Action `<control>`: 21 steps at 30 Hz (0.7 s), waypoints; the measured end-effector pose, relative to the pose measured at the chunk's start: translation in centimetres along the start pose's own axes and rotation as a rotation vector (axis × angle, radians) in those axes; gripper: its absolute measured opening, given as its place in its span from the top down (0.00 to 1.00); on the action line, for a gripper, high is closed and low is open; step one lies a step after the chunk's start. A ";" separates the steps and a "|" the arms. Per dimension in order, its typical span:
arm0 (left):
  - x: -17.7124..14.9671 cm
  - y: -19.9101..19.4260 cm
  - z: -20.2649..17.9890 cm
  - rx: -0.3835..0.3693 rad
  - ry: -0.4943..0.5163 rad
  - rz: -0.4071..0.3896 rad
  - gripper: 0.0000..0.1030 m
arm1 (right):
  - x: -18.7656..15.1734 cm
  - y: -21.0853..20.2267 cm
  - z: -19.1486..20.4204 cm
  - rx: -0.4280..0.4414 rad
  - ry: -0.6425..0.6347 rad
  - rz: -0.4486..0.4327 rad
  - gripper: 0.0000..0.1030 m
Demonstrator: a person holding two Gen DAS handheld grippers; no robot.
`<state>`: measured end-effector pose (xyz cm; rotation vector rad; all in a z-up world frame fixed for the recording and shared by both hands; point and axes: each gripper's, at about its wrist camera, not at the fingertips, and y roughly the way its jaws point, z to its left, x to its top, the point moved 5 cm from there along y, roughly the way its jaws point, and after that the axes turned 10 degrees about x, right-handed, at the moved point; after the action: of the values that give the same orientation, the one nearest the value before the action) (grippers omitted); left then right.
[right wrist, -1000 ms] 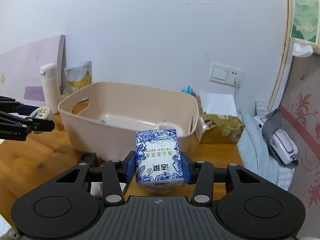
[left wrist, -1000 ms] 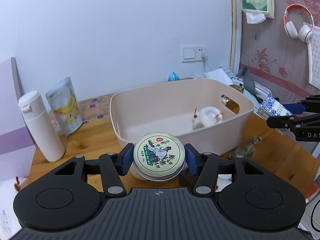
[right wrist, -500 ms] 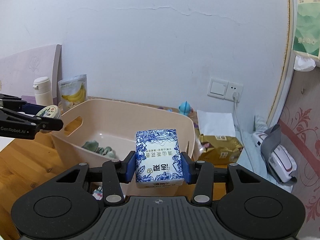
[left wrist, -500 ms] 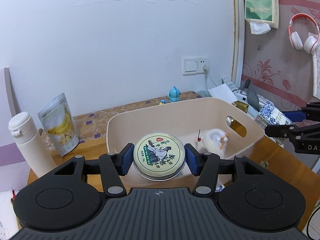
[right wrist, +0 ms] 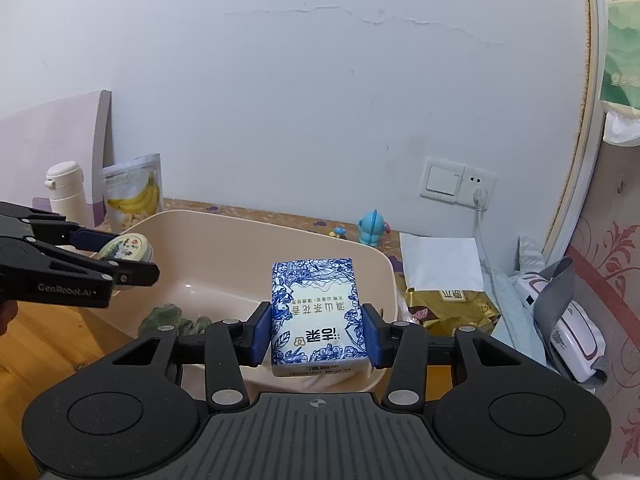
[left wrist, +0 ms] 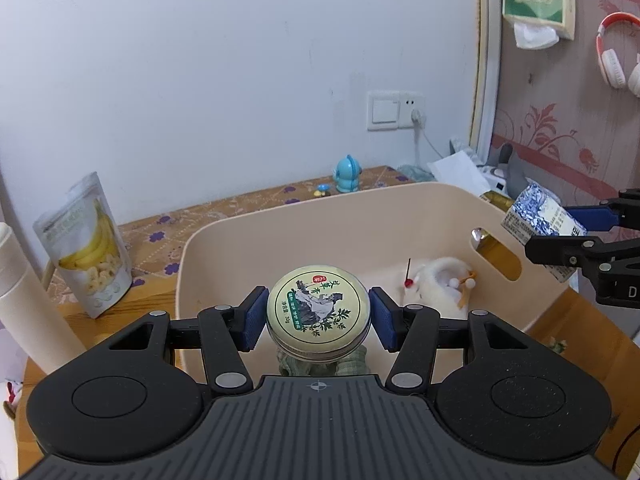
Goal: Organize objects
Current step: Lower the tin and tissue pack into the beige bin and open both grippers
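My left gripper (left wrist: 318,317) is shut on a round tin (left wrist: 318,312) with a green and gold lid, held over the near left part of the beige bin (left wrist: 304,212). My right gripper (right wrist: 316,336) is shut on a blue and white tissue pack (right wrist: 316,316), held over the bin's right end (right wrist: 372,256). Inside the bin lie a white fluffy toy (left wrist: 440,280) and a green cloth item (right wrist: 168,316). Each gripper shows in the other view: the right one (left wrist: 560,228) with the pack, the left one (right wrist: 124,258) with the tin.
A white bottle (left wrist: 24,300) and a banana chip bag (left wrist: 86,244) stand left of the bin. A blue figurine (left wrist: 347,174) sits at the back by the wall. A gold packet (right wrist: 448,304), white paper and a small appliance (right wrist: 572,332) lie to the right.
Both grippers have risen and moved forward over the bin, each still holding its item. The bin's inside, with the green cloth item, has come into view.
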<state>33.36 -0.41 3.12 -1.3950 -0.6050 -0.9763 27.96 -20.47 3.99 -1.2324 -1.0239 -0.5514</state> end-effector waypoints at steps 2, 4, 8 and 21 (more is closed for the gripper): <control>0.0 0.8 -0.2 0.000 0.003 0.014 0.46 | 0.1 0.6 -0.1 -0.001 0.000 0.005 0.57; -0.1 1.4 -0.3 0.002 0.010 0.020 0.46 | 0.2 1.2 -0.2 -0.001 -0.004 0.012 0.57; -0.1 2.4 -0.8 -0.001 0.030 0.038 0.46 | 0.2 2.7 -0.4 0.004 -0.007 0.036 0.57; -1.2 6.0 -1.1 -0.024 0.073 0.207 0.46 | -0.7 7.0 0.2 0.057 0.001 0.158 0.56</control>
<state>37.58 -1.76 -1.19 -1.4064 -0.3869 -0.8666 33.30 -18.37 -0.12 -1.2503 -0.9254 -0.3976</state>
